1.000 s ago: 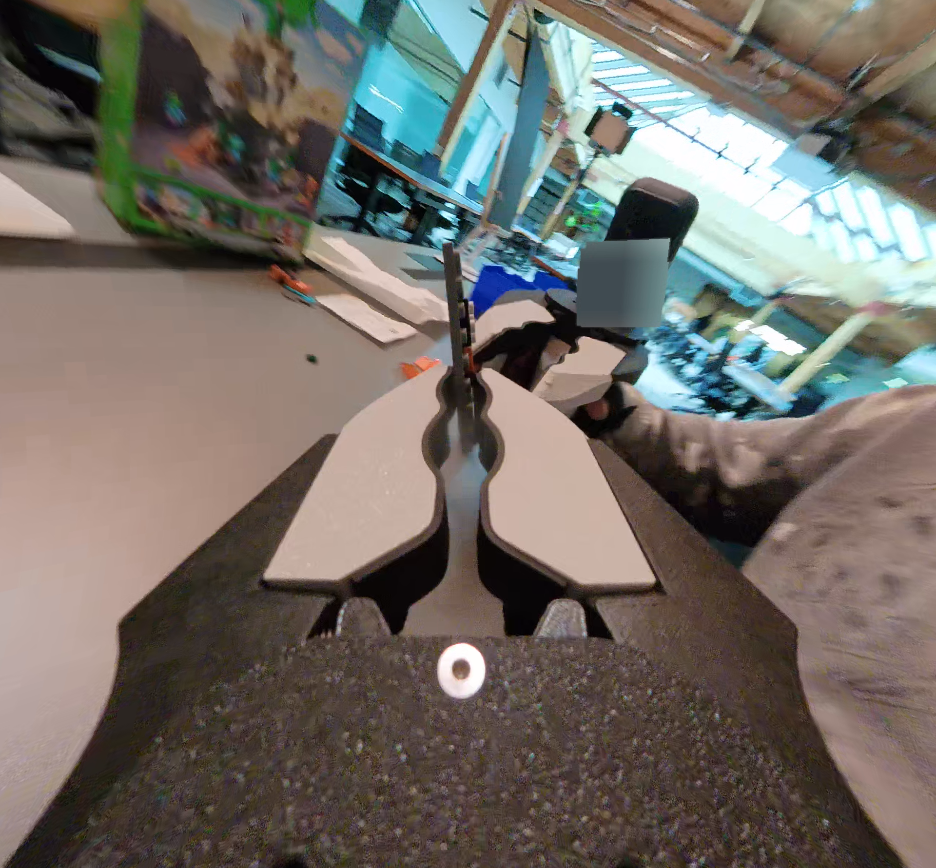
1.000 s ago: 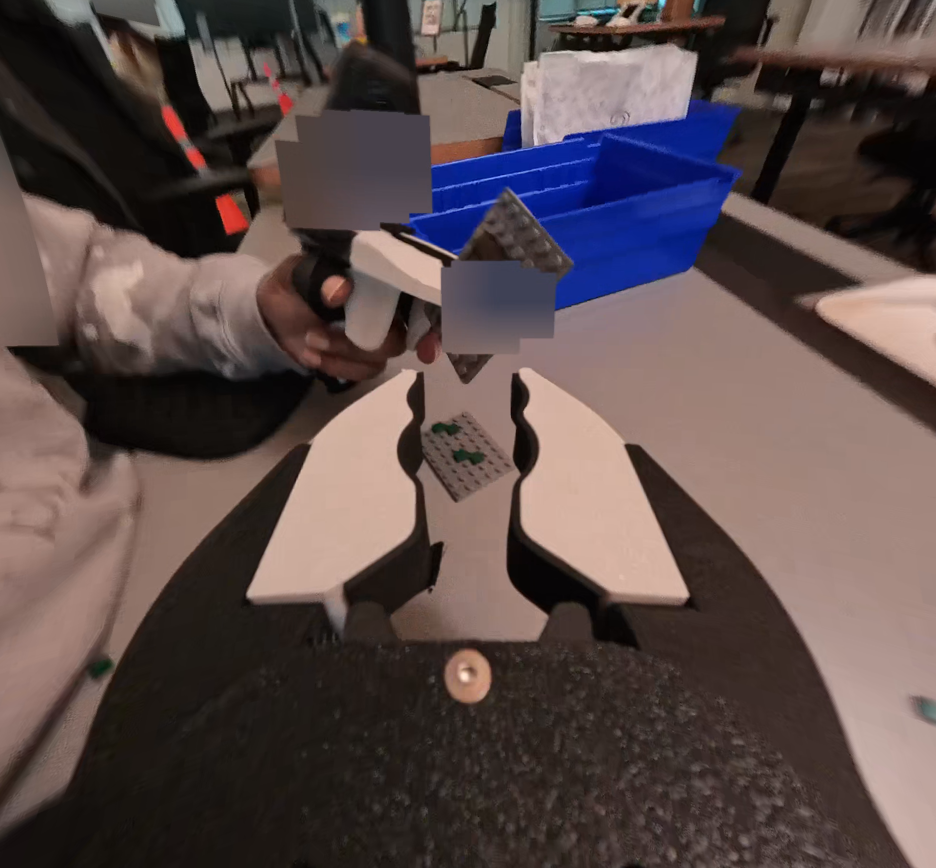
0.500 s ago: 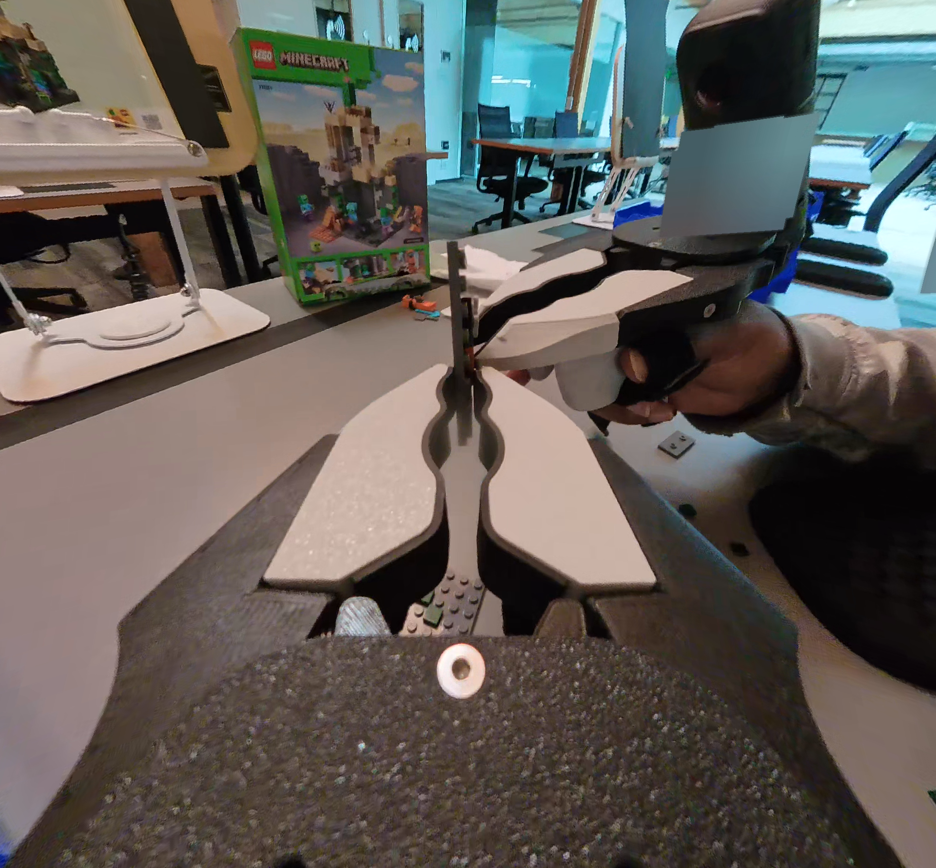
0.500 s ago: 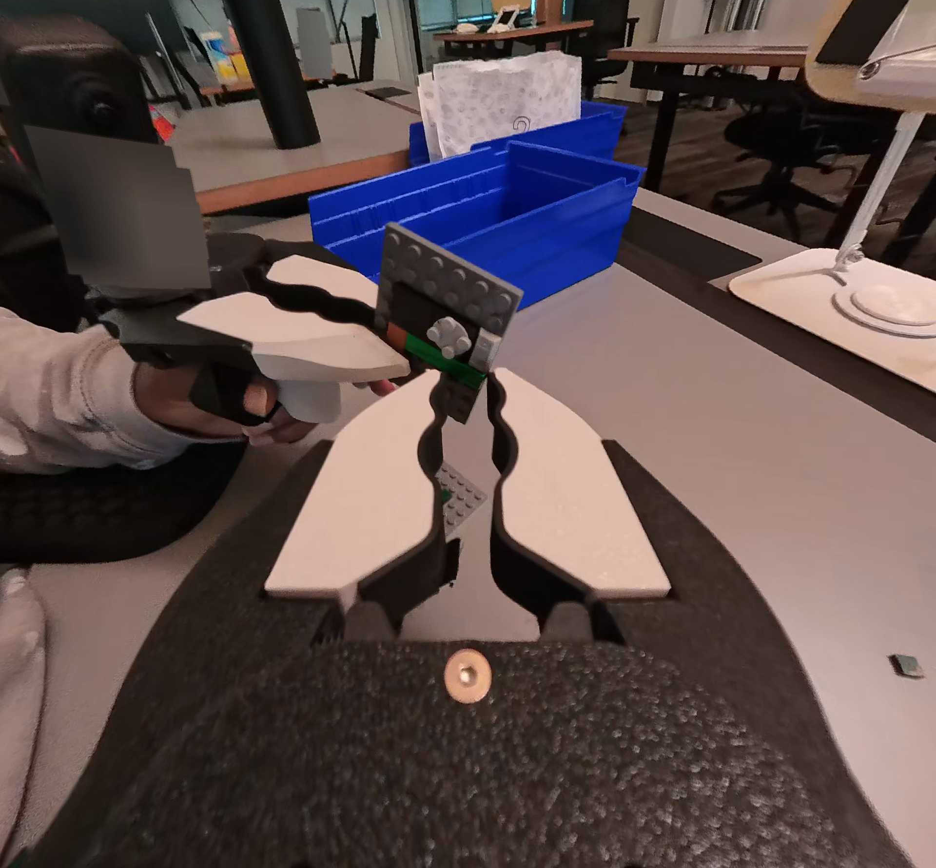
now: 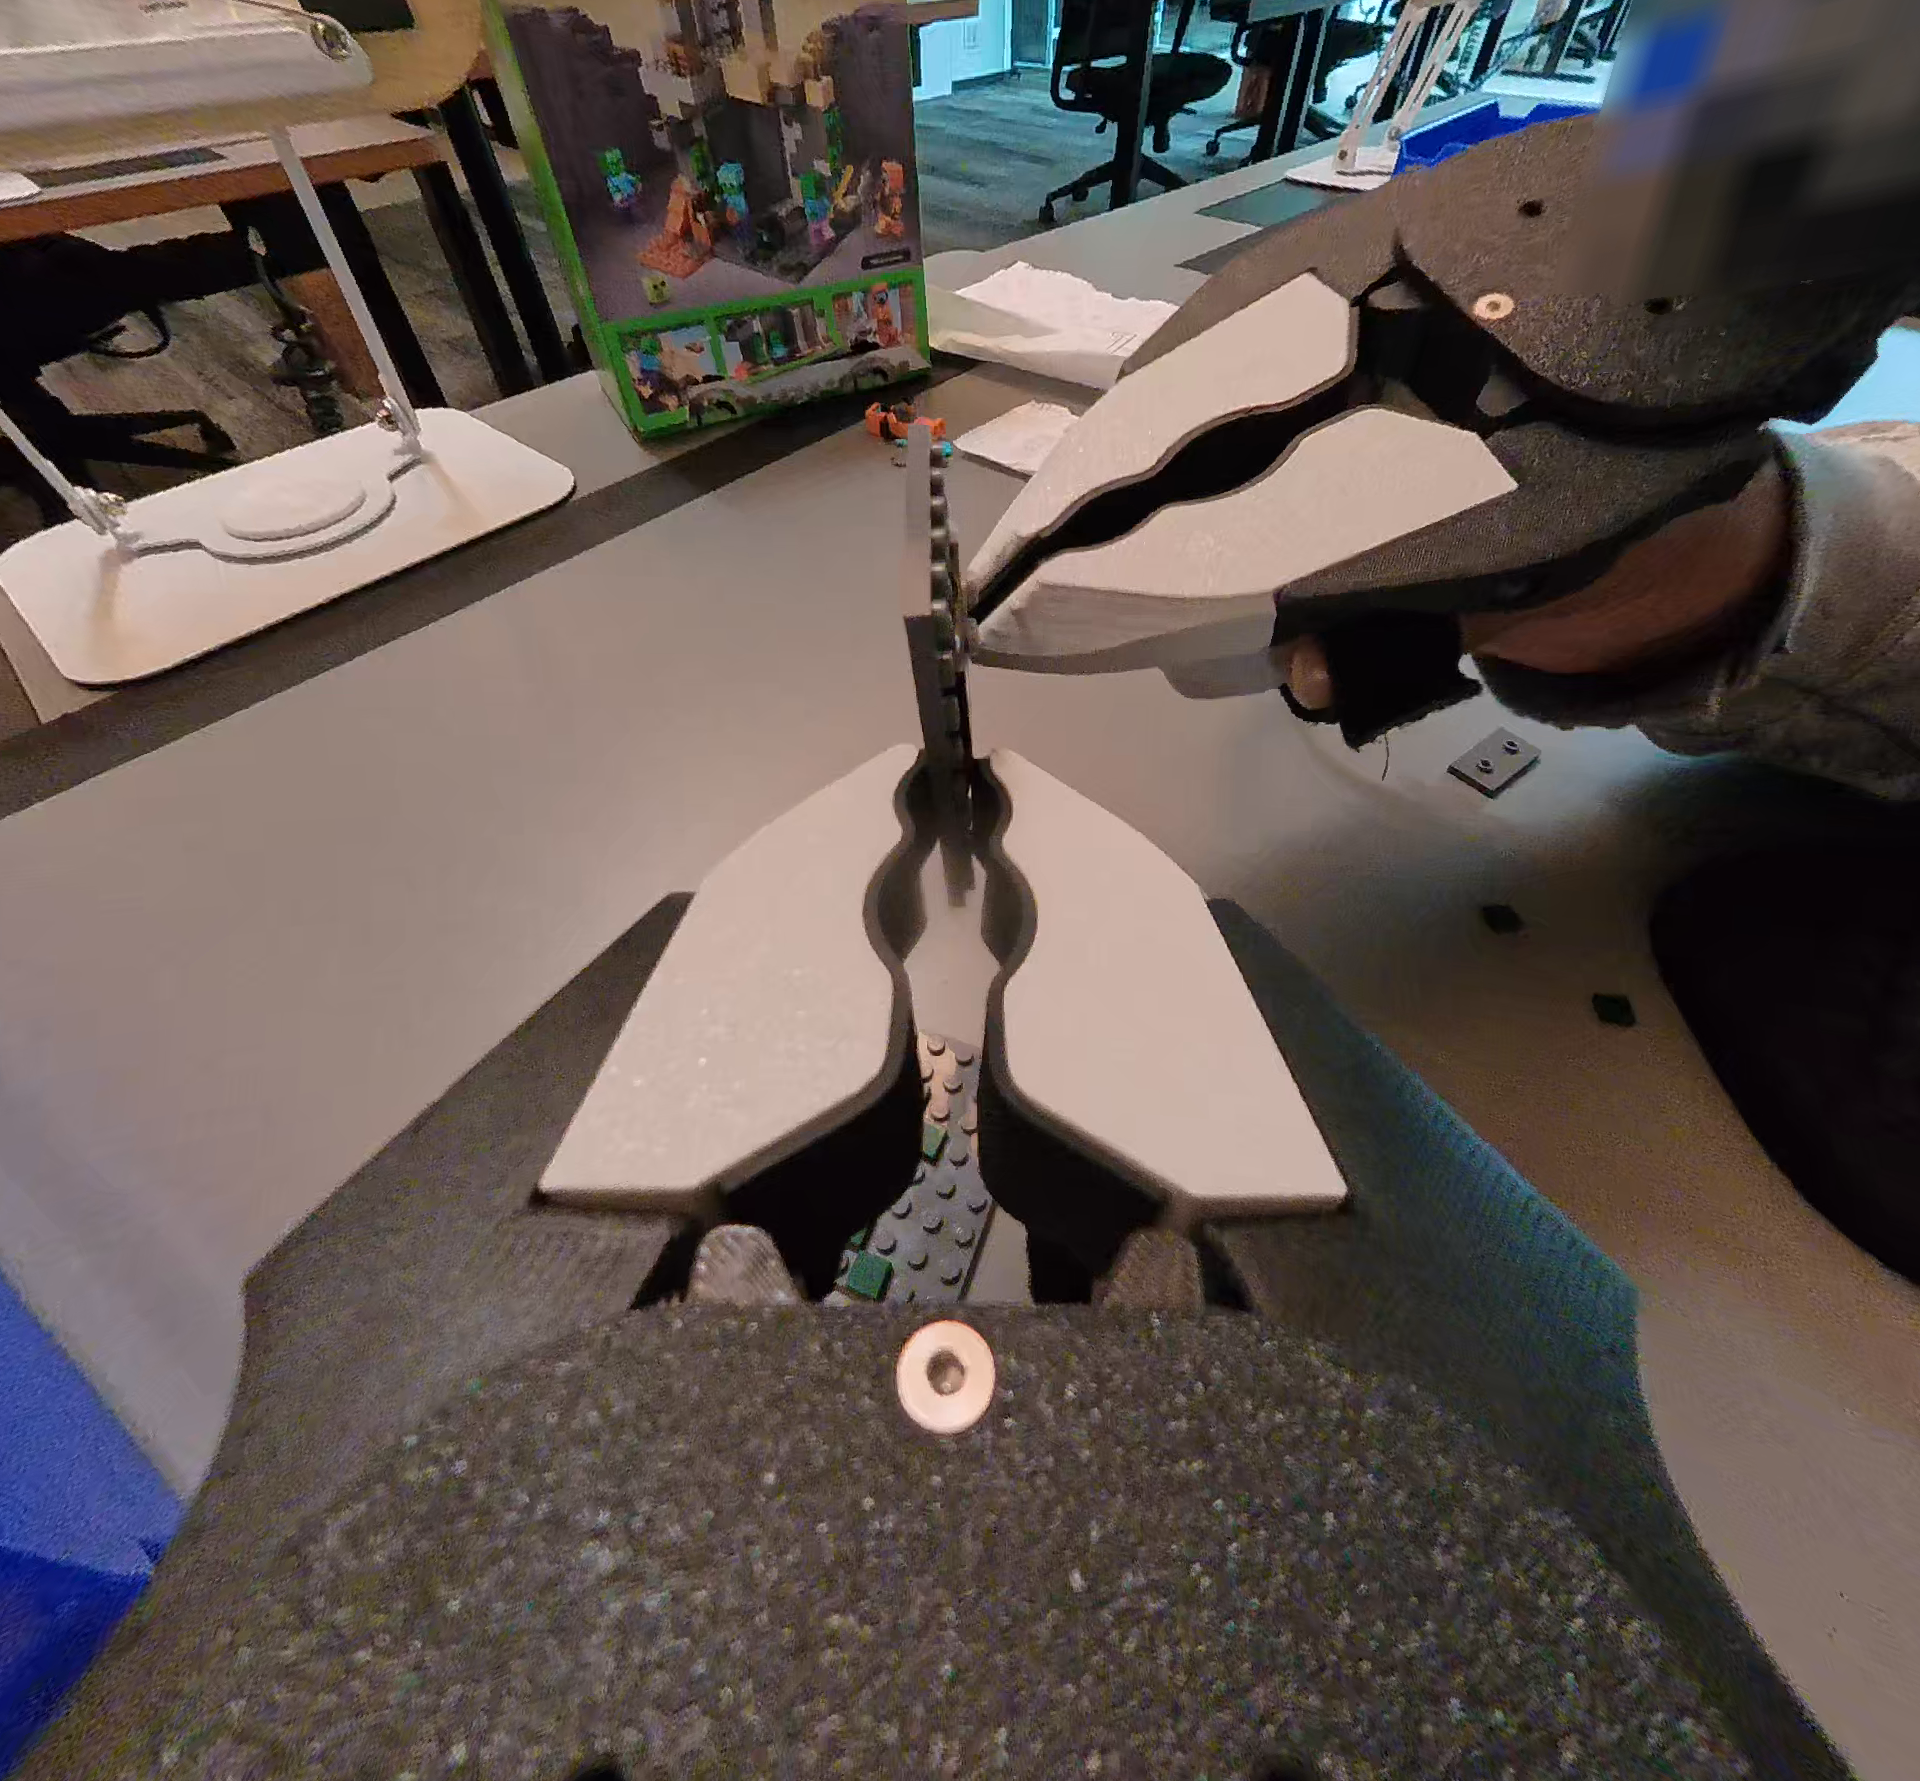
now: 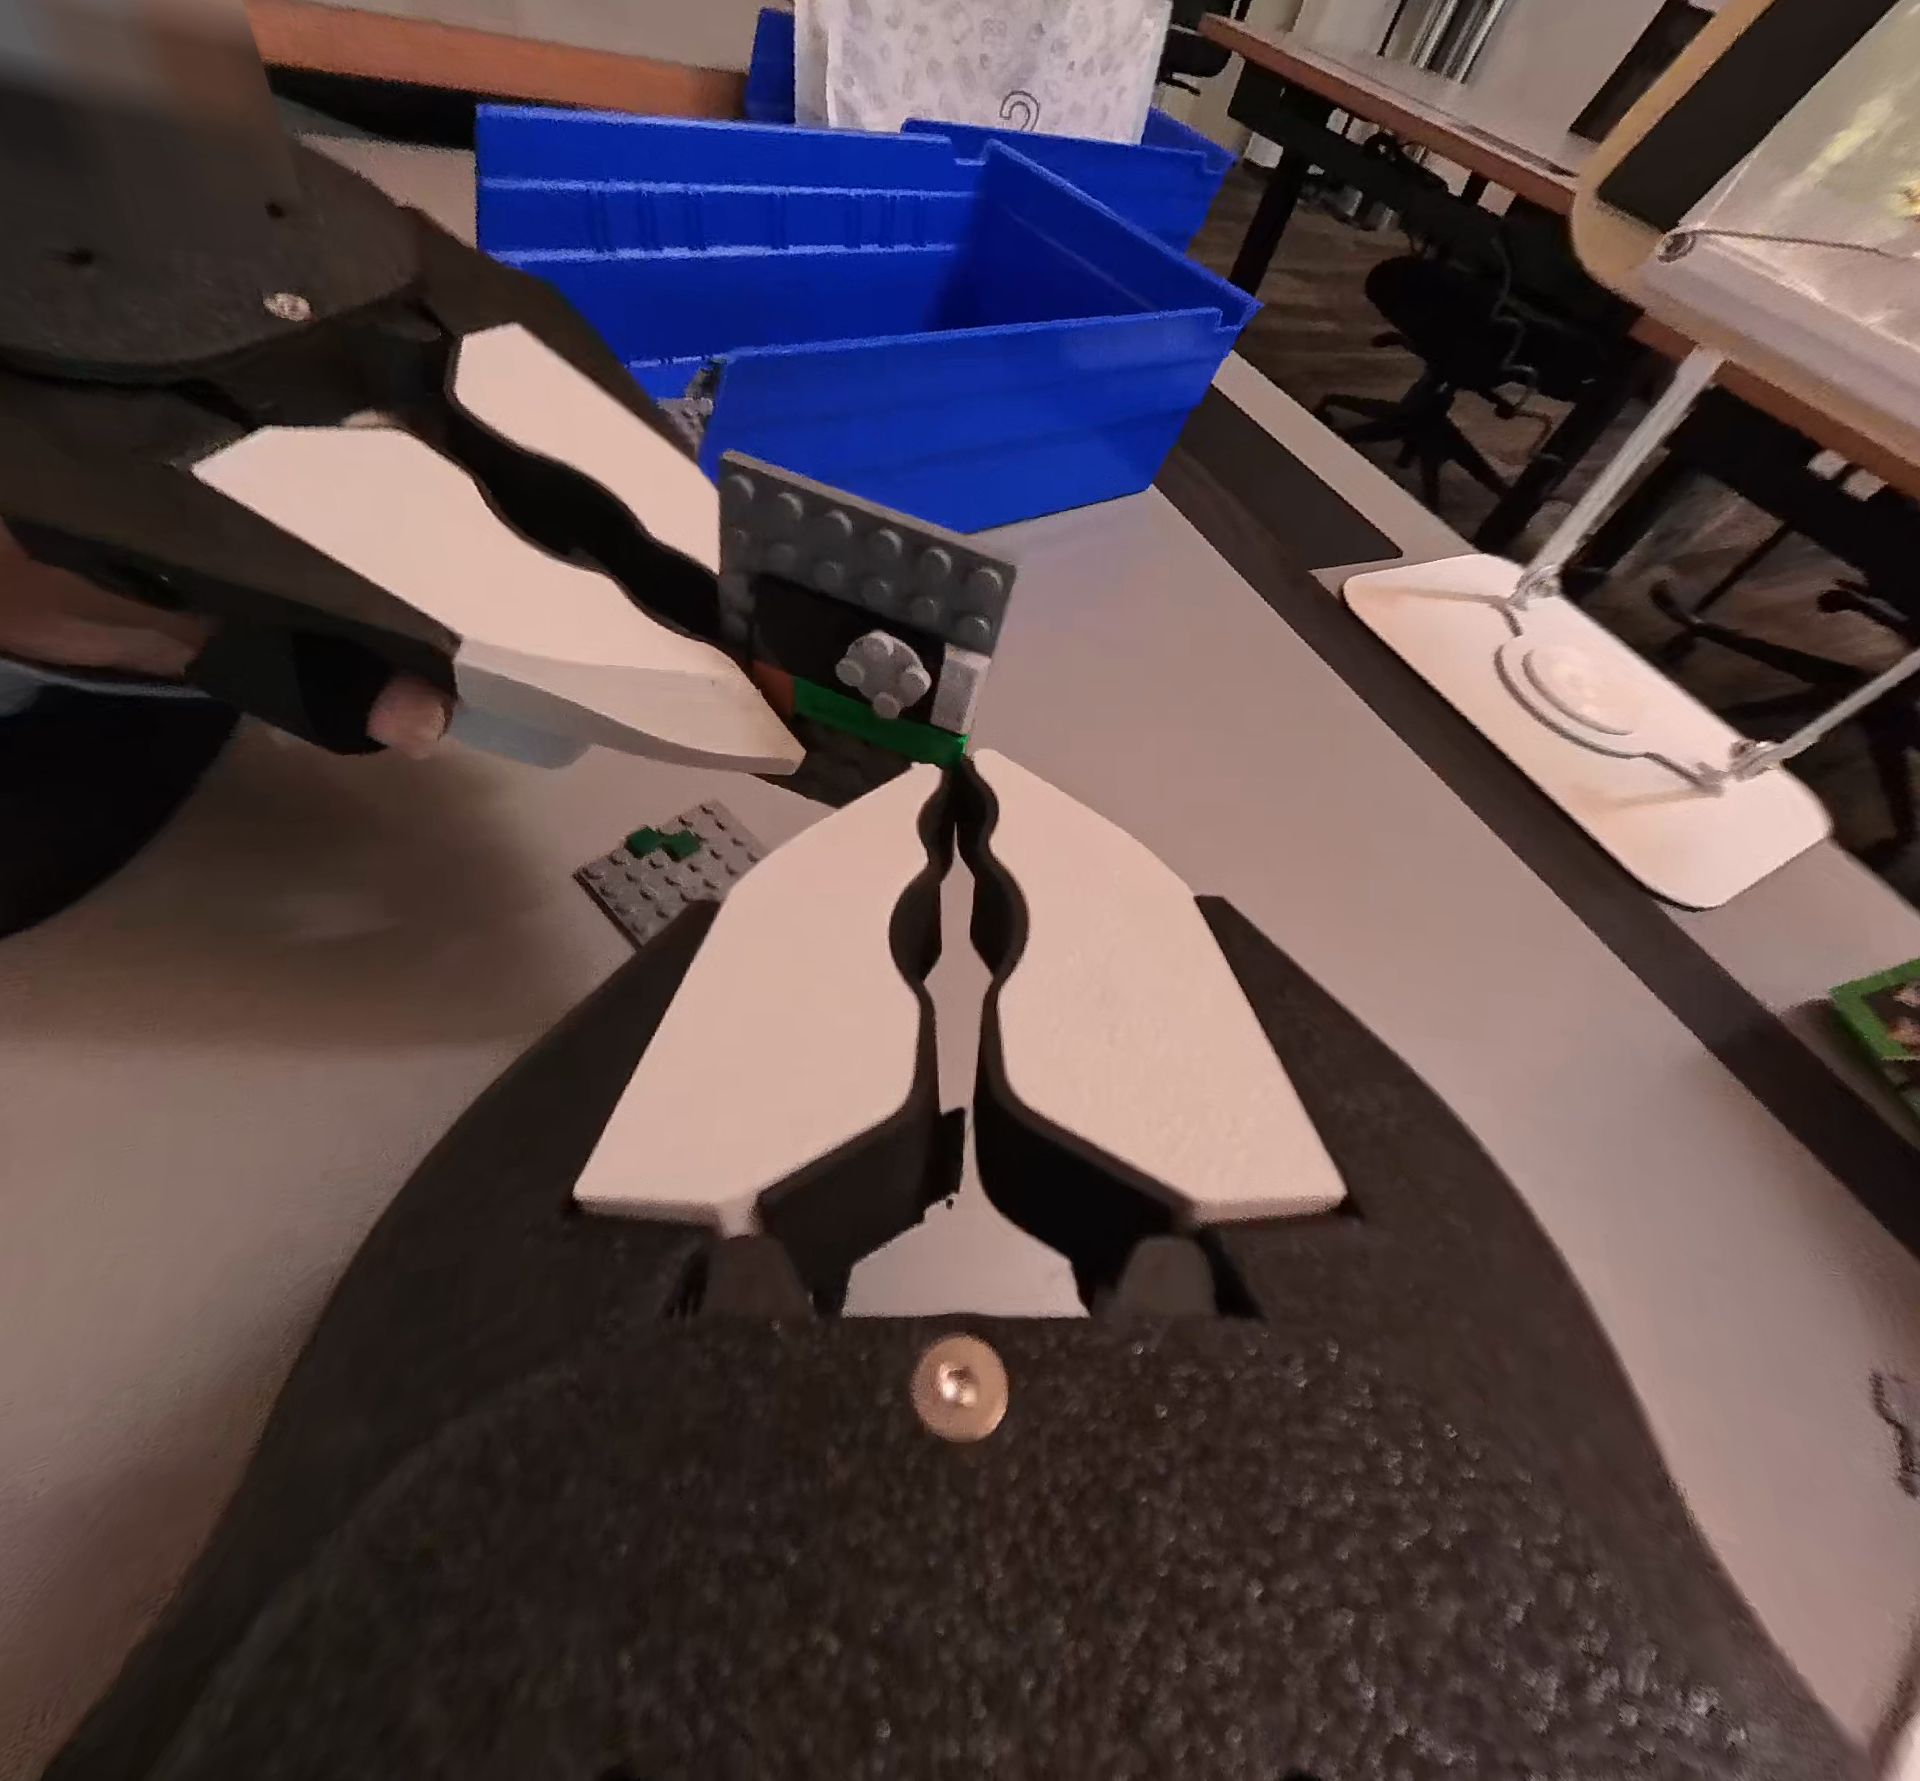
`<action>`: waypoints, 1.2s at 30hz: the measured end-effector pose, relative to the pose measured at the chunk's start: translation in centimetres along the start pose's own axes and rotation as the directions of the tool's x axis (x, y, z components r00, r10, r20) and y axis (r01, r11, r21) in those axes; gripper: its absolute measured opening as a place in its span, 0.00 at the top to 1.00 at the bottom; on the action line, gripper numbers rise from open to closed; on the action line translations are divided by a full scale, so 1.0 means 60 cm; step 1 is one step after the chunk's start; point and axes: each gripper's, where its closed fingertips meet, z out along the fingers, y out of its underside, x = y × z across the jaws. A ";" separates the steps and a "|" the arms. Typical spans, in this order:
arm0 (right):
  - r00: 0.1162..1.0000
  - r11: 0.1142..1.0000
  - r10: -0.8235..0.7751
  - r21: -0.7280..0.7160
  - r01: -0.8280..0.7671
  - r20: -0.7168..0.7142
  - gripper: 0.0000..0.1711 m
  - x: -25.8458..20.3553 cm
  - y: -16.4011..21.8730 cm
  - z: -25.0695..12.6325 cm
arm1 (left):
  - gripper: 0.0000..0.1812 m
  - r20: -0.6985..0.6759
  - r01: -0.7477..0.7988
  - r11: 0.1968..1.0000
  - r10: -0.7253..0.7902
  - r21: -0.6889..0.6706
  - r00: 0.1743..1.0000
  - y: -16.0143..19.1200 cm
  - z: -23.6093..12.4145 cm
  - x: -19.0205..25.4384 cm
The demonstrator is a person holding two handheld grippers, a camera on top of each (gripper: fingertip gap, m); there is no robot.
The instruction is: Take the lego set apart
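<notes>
My left gripper point(image 5: 951, 763) is shut on the lower edge of a dark grey lego plate point(image 5: 940, 609) and holds it upright above the table, edge-on in the left wrist view. In the right wrist view the plate point(image 6: 868, 552) faces me with black, round grey, light grey and green pieces on it, and the left gripper point(image 6: 743, 640) clamps its left side. My right gripper point(image 6: 956, 767) is shut, with its tips at the end of the green strip point(image 6: 883, 723). It reaches in from the right in the left wrist view point(image 5: 975, 625), tips on the studded face.
A second grey plate point(image 6: 665, 864) with small green pieces lies on the table below. Blue bins point(image 6: 935, 360) and a paper bag point(image 6: 977, 17) stand behind. A lego box point(image 5: 727, 152), white stand bases point(image 5: 281, 526) and a small dark piece point(image 5: 1493, 760) sit around. Only a small space, under 4 cm, lies between the two pairs of fingers.
My right gripper closed from wide open and moved in to the plate's green strip. My left gripper kept its hold on the plate and swung it level.
</notes>
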 end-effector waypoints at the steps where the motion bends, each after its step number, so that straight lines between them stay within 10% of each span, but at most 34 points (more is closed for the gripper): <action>1: 1.000 1.000 -0.026 0.001 0.026 -0.002 1.00 0.000 0.000 -0.001 | 0.96 -0.007 0.015 1.000 -0.015 -0.002 1.000 0.001 0.001 0.000; 20: 0.986 0.999 -0.040 0.005 0.040 0.159 0.91 -0.017 -0.004 -0.010 | 0.96 -0.064 -0.025 0.999 0.023 -0.022 0.998 0.005 0.001 0.015; 36: 0.947 0.946 -0.323 -0.031 0.323 0.005 1.00 -0.035 0.002 0.003 | 0.96 -0.033 0.074 0.986 -0.079 -0.148 0.996 0.027 0.022 0.001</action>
